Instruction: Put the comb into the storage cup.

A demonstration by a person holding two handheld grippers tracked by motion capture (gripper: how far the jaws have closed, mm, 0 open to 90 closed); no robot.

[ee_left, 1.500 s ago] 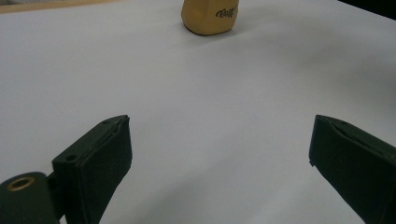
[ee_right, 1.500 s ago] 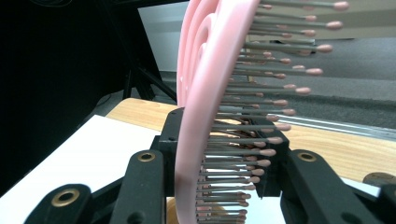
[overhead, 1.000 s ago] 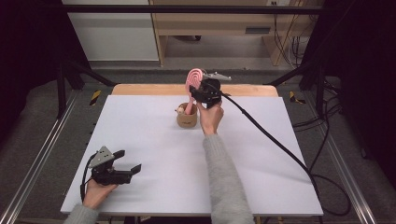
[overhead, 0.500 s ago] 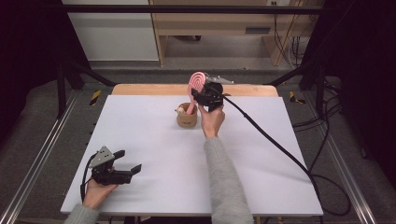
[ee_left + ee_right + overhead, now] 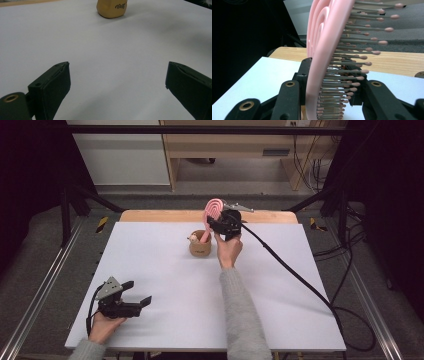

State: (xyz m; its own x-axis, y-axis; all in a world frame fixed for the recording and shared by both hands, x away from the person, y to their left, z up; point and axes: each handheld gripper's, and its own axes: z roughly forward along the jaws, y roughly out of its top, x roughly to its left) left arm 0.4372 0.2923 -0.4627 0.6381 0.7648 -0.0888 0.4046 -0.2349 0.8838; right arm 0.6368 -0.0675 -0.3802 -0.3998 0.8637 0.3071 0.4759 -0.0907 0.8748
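A pink hairbrush (image 5: 214,210) stands upright with its handle down in a small tan cup (image 5: 199,244) at the far middle of the white table (image 5: 165,290). My right gripper (image 5: 215,222) is shut on the brush's lower head. In the right gripper view the jaws press on the pink hairbrush (image 5: 325,50) from both sides, its bristles pointing right. My left gripper (image 5: 141,302) rests near the front left corner, open and holding nothing. The left gripper view has the tan cup (image 5: 112,8) far ahead across bare table.
A wooden strip (image 5: 150,216) runs along the table's far edge. A black cable (image 5: 290,270) trails from the right gripper across the table's right side. Metal rails (image 5: 45,285) flank the table, with a shelf unit (image 5: 230,145) beyond.
The right hand has shifted slightly with the brush, which stays in the cup. The left gripper has not moved.
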